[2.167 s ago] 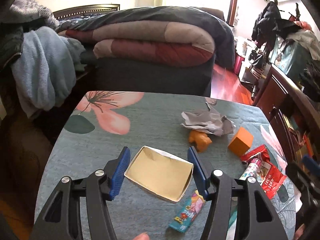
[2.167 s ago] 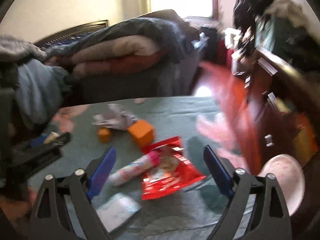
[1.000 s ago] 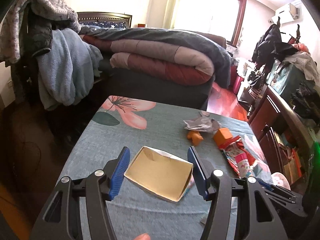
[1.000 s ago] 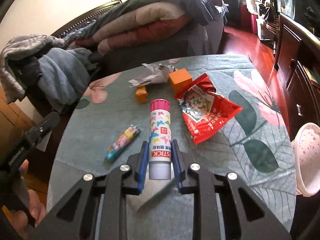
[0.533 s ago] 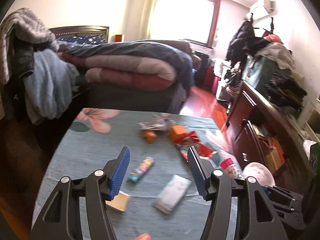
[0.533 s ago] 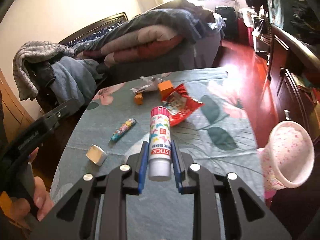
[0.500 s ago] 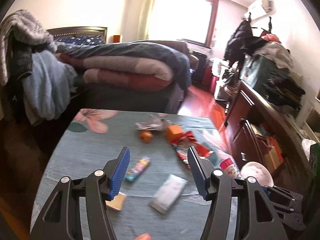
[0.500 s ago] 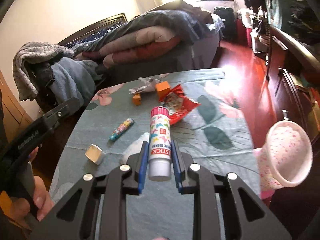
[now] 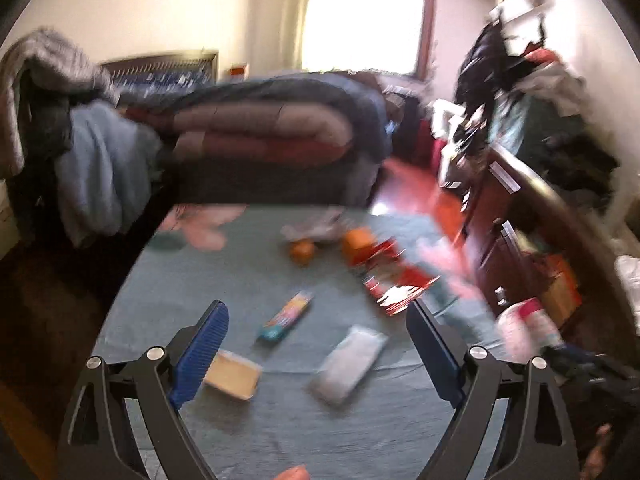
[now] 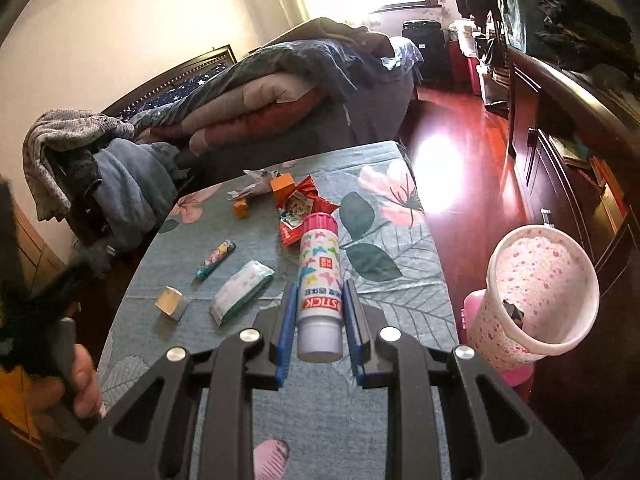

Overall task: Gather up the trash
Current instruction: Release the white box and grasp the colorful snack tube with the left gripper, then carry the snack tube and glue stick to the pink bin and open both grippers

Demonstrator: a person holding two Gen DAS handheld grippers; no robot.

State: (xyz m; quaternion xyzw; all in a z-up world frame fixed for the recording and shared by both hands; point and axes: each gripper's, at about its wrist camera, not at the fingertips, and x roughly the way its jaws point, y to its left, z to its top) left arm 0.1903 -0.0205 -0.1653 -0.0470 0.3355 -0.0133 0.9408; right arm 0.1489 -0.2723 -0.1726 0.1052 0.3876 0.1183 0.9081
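Observation:
My right gripper (image 10: 320,292) is shut on a glue stick (image 10: 320,276) with a pink cap and butterfly print, held above the table's right side. A pink speckled trash bin (image 10: 540,292) stands on the floor just right of the table; it also shows in the left wrist view (image 9: 528,328). My left gripper (image 9: 316,332) is open and empty, high above the table. Below it lie a small paper box (image 9: 232,374), a tissue pack (image 9: 348,364), a candy wrapper (image 9: 286,316) and a red snack bag (image 9: 396,284).
The teal floral tablecloth (image 10: 384,240) also carries an orange cube (image 10: 282,184), a small orange piece (image 10: 240,208) and crumpled paper (image 10: 256,180) at the far end. A bed with quilts (image 10: 280,92) lies behind; a dark wooden cabinet (image 10: 560,140) runs along the right.
The left gripper let go of the paper box, which now lies on the table, and rose and opened wider. The right gripper picked up the glue stick and carried it toward the bin.

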